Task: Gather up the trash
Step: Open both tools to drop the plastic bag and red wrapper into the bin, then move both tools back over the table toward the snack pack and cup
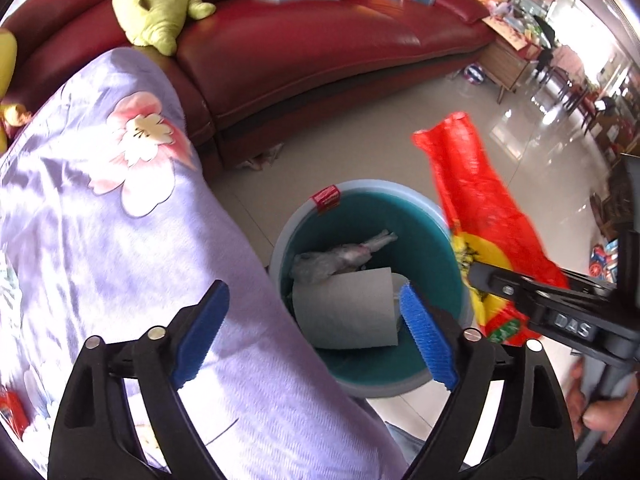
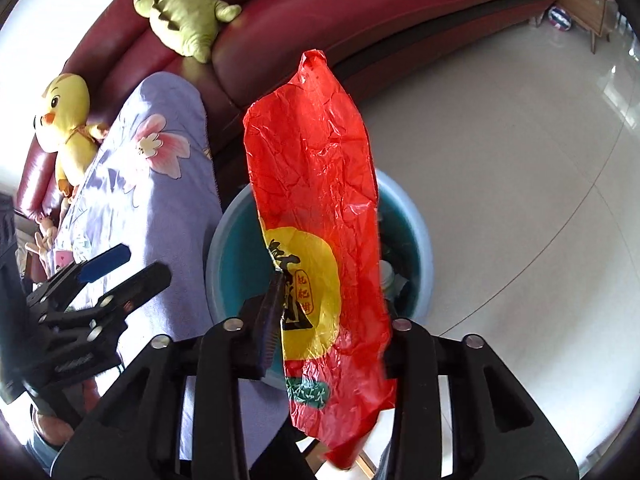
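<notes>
A round blue-green trash bin [image 1: 432,240] stands on the floor beside a lilac flowered blanket; it also shows in the right wrist view [image 2: 416,220]. Inside lie a white paper sheet [image 1: 344,312] and a grey crumpled bag [image 1: 340,258]. My left gripper [image 1: 312,332] is open and empty just above the bin's near rim. My right gripper [image 2: 328,320] is shut on a red and yellow plastic bag [image 2: 312,184], held upright over the bin; the bag also shows in the left wrist view [image 1: 476,204], and it hides my right finger.
A dark red leather sofa [image 1: 320,44] curves behind the bin, with a green plush toy [image 1: 152,4], a yellow chick plush [image 2: 68,120] and books on it. The lilac blanket [image 1: 100,220] is draped left of the bin. Glossy tile floor [image 2: 500,160] spreads to the right.
</notes>
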### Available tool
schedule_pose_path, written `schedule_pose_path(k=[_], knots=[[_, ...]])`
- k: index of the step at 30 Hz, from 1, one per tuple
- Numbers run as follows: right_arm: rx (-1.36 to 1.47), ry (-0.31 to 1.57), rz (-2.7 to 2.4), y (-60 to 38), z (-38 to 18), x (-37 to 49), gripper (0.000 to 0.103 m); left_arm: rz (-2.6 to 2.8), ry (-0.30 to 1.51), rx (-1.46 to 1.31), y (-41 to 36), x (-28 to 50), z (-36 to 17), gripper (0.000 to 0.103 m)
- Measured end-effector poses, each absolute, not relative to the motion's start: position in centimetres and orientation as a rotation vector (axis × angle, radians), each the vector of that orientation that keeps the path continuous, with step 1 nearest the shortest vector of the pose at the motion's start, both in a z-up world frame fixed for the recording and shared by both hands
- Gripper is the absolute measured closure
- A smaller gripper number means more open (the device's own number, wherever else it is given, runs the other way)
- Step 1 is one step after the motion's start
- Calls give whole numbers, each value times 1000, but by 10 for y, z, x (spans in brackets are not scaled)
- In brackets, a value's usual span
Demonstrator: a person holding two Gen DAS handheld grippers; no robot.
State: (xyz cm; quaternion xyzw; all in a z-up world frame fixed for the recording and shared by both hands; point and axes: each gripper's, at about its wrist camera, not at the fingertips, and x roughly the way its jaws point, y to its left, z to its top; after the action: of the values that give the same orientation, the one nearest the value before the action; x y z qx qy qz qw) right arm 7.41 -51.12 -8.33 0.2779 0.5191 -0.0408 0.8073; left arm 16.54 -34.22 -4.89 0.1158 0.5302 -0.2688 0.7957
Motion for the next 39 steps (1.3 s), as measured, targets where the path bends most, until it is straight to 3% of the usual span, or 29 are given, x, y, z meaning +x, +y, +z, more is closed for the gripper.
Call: schedule_pose_path(k=[2, 4, 10, 17, 39], knots=[[598, 1108, -72, -506, -87, 80, 40, -578, 1134, 239, -335, 162, -45, 13], [594, 1115, -73, -502, -91, 86, 33, -579, 1135, 232, -328, 162, -44, 13], [613, 1156, -110, -498, -103, 89, 33, -577, 1139, 212, -314, 160, -42, 13], [596, 1176, -153, -496, -99, 82, 24, -586, 1147, 186, -302, 155, -40, 13], [507, 1165, -129, -427, -46, 71, 20, -522, 1095, 87, -207, 126, -11, 4]])
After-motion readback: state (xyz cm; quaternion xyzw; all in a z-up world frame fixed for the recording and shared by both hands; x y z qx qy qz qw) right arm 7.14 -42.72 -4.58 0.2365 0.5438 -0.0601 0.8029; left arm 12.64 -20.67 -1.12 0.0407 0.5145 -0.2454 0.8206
